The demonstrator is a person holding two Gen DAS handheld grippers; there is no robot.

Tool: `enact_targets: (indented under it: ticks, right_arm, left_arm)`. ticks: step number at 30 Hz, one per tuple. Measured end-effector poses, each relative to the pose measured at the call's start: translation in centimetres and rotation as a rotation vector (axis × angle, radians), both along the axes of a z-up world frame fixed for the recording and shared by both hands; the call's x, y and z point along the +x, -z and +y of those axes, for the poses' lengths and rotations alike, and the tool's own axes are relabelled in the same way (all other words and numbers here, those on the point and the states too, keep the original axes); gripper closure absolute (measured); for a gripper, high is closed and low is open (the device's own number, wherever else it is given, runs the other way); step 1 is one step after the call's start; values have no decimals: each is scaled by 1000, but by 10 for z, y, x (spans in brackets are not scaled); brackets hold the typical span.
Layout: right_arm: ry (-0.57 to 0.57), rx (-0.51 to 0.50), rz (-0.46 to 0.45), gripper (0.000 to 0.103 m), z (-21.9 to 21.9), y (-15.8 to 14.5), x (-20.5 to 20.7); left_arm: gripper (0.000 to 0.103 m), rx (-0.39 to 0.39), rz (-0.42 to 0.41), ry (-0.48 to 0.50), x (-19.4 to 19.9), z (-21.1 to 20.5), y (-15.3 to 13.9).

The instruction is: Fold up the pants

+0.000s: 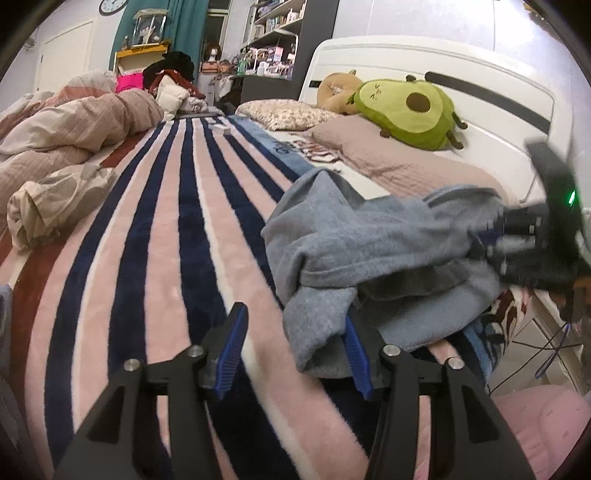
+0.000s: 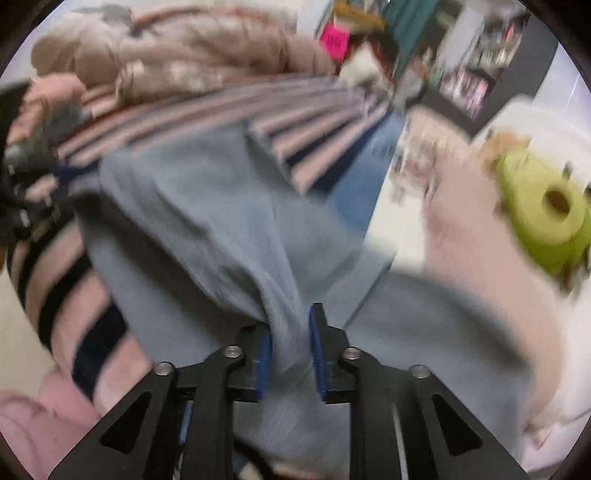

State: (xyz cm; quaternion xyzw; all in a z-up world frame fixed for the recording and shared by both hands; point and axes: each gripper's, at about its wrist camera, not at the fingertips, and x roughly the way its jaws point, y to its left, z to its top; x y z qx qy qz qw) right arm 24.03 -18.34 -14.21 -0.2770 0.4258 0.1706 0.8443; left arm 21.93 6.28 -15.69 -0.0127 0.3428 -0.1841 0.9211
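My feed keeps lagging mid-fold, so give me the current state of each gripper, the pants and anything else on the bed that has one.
left gripper: open, nothing clamped, pants edge draped over its right finger.
right gripper: shut on a bunched fold of the pants.
grey pants: crumpled, not yet folded, partly lifted.
striped blanket: spread flat over the bed.
beige duvet: heaped at the far side.
avocado plush: lying against the headboard.

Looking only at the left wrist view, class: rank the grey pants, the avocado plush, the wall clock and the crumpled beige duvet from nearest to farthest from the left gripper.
1. Grey pants: draped over the right finger of the left gripper.
2. Crumpled beige duvet: on the left of the bed.
3. Avocado plush: right, by the headboard.
4. Wall clock: top left, on the far wall.
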Motion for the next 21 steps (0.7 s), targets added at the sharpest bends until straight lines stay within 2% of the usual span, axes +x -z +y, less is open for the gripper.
enact_targets:
  ticks: [2,3,4,5,6,7,9,12,14,18,20,21]
  right_arm:
    - [31,-6,44,78,-11,15,-1]
    - [43,26,59,70,-18,15,-3]
    - [53,81,80,58,-25,11,-5]
    - [66,153,103,51,-35,5,-6]
    - [83,247,120,41,-45,-4,-6]
    - [103,330,126,38,-54,-12,-5]
    - [135,419,125,37,-64,-24,3]
    - [173,437,107,21,-64,-23,18]
    - [193,429,101,21,-56,-16,32]
    - [186,512,192,21,-49,9,53]
    - [143,561,214,35,-42,13,60]
    - [131,584,231,50,-40,16,63]
  left_arm:
    - [50,-2,2,11,-3,2,-1]
    - [46,-19,-3,21,-7,7,-5]
    - [41,-39,-10,26,-10,11,-10]
    - [33,-60,-19,30,-12,15,-15]
    - [30,-95,-33,41,-15,21,-23]
    - [29,-117,-42,47,-16,24,-28]
    - [29,-173,-69,39,-17,31,-41]
    - [29,-174,-82,-1,-8,30,-46]
    - [29,-141,-73,-18,0,24,-43]
    - [29,-120,-46,-4,10,12,-33]
    - [29,-98,-34,-4,16,7,-28]
    - [29,-91,-29,-5,17,6,-24]
